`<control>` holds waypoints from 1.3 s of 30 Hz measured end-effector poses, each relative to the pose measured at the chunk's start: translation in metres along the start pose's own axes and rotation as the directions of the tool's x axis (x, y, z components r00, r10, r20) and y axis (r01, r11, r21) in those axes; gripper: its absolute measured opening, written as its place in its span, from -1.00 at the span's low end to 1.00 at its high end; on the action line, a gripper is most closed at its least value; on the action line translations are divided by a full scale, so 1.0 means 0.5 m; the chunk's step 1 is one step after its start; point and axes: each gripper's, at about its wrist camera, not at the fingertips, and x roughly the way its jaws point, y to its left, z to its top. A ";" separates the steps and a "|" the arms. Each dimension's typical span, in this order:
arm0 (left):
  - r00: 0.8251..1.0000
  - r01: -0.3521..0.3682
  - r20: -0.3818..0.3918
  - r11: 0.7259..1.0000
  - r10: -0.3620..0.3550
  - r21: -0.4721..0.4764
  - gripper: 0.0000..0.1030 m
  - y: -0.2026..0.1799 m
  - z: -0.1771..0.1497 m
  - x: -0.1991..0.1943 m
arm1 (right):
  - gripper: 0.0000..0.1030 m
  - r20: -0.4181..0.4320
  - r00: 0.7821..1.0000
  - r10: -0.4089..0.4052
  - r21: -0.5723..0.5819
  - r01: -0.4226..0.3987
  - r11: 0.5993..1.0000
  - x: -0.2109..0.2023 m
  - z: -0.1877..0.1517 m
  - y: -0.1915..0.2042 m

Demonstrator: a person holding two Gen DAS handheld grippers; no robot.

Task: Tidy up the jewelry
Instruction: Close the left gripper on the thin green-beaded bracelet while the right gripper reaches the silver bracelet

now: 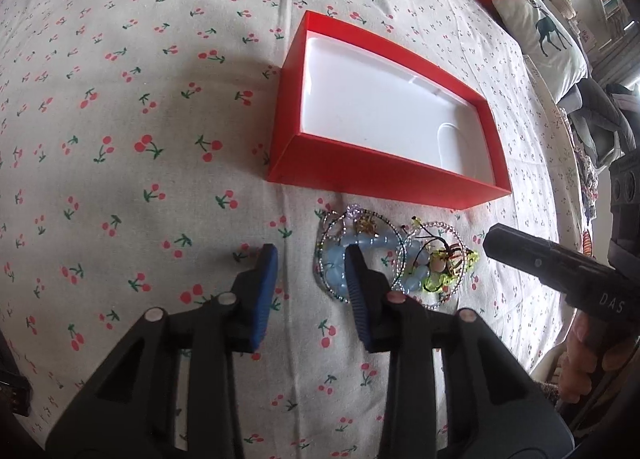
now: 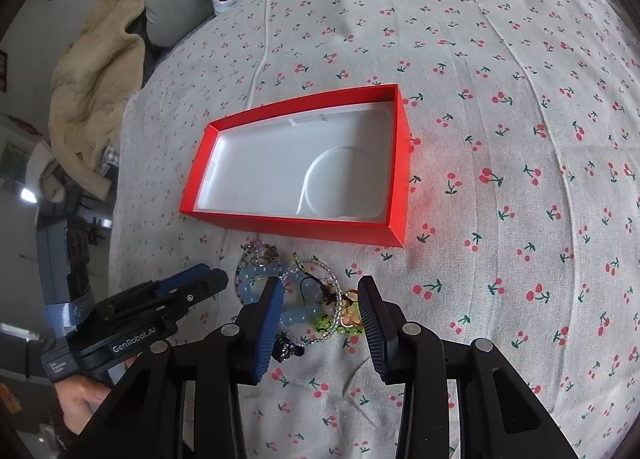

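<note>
Red box (image 2: 394, 163) sits empty on the bed (image 2: 520, 219). Both the left gripper (image 1: 310, 271) and right gripper (image 2: 320, 301) gape over tangled bracelets (image 2: 296, 295); one pinch may drag several.

Soft daylight, fisheye-bent edges, dark corners

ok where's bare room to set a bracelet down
Inside the red box, whose white tray is bare, and on the cherry-print sheet right of it. Crowded: the jewelry pile before the box, between both tongs.
</note>
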 end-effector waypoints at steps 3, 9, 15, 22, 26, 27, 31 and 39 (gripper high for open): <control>1.000 -0.010 -0.012 1.000 0.010 0.005 -0.58 -0.004 0.006 0.014 | -0.47 -0.014 1.000 -0.019 -0.009 0.019 1.000 0.023 0.010 0.008; 1.000 -0.018 -0.020 1.000 0.018 0.012 -0.73 -0.009 0.017 0.031 | -0.50 -0.041 0.998 -0.054 -0.006 0.054 0.999 0.054 0.017 0.004; 0.996 -0.080 -0.024 0.996 0.081 0.048 -0.79 -0.030 0.017 0.046 | -0.69 -0.062 0.995 -0.072 -0.014 0.071 0.997 0.074 0.021 0.004; 0.996 -0.094 0.000 0.994 0.094 0.053 -0.93 -0.038 0.015 0.040 | -0.87 -0.045 0.997 -0.065 -0.018 0.065 0.998 0.066 0.021 0.004; 0.996 -0.083 0.025 0.995 0.082 0.058 -0.93 -0.037 0.008 0.018 | -0.89 -0.025 0.998 -0.049 -0.038 0.048 0.998 0.047 0.017 0.014; 0.996 -0.082 0.034 0.995 0.080 0.062 -0.93 -0.039 0.008 0.011 | -0.90 -0.020 0.999 -0.046 -0.043 0.045 0.998 0.042 0.015 0.018; 0.995 -0.078 0.076 0.994 0.073 0.072 -0.93 -0.048 0.006 -0.015 | -0.90 0.004 1.000 -0.031 -0.054 0.031 0.998 0.021 0.010 0.028; 0.989 -0.074 0.133 0.995 0.064 0.068 -0.93 -0.045 -0.004 -0.054 | -0.88 0.019 1.000 -0.013 -0.080 0.014 0.997 0.002 0.000 0.041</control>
